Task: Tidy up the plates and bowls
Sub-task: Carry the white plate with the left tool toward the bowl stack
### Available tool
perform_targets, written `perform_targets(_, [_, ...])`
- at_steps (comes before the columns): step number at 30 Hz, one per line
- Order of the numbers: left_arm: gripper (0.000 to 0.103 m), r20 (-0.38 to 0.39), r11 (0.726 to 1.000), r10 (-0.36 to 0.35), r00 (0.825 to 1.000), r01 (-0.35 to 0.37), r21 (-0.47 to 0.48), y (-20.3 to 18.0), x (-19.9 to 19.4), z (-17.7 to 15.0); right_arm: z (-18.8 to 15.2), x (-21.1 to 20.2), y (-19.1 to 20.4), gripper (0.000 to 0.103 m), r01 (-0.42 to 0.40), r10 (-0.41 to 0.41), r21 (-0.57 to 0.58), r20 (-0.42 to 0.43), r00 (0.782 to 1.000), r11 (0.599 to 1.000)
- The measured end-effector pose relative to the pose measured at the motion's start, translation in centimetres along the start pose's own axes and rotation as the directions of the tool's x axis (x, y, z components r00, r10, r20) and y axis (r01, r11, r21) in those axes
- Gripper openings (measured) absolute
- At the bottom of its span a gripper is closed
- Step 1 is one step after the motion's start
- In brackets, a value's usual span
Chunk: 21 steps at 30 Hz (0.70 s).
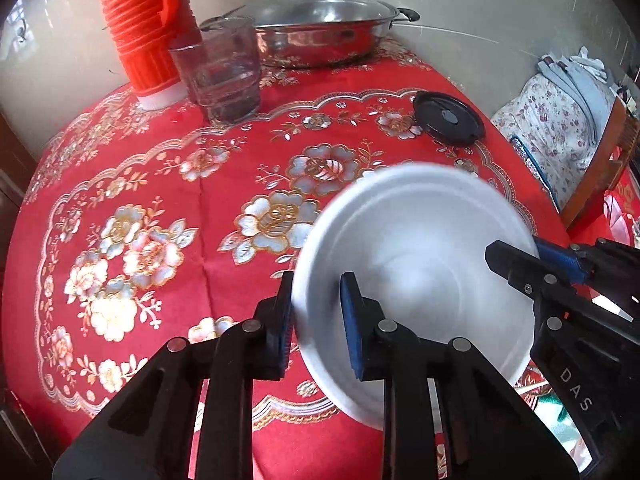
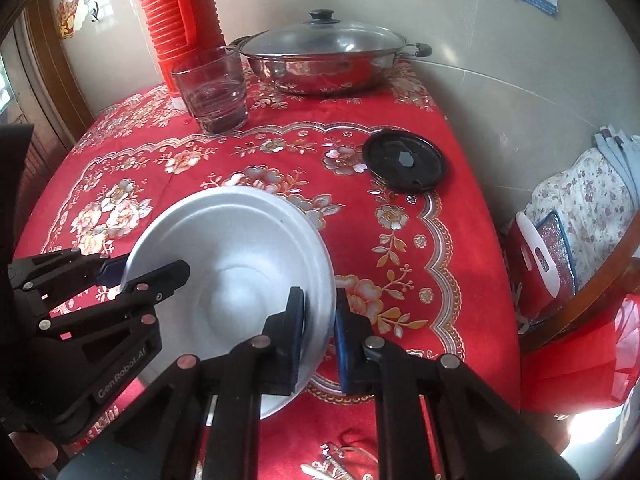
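The bench (image 2: pixel 472 280) wore a red cloth patterned with gold and silver flowers inside a scalloped border. At its far edge, against the wall, sat a steel pan (image 2: pixel 328 68) under a glass lid with a black knob. To the left of the pan stood a ribbed orange flask (image 2: pixel 180 20) on a white base, and just in front of the flask a clear drinking glass (image 2: pixel 216 92). A round black lid (image 2: pixel 404 164) lay flat toward the right side, well apart from the glass and the pan.
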<state>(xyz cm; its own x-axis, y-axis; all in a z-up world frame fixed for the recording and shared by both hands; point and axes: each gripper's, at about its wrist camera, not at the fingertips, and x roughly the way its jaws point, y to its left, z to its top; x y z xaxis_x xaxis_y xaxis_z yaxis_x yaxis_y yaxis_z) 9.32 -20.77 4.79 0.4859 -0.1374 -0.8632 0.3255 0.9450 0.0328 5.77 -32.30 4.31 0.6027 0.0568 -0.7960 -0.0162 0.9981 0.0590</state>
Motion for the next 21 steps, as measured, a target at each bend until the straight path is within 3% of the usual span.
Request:
perform_targets(8, [0.022, -0.003, 1.000, 0.004, 1.000, -0.004, -0.024, 1.5, -1.1, -1.7, -0.5, -0.7, 2.2, 0.011, -0.001, 0.001, -0.028, -0.001, 1.000, 1.000])
perform_targets(21, [0.022, -0.092, 0.994, -0.097, 0.991, 0.092, -0.064, 2.3, 0.1, -3.1, -1.4, 0.2, 1.6, 0.012, -0.002, 0.003, 0.020, -0.043, 0.999, 1.000])
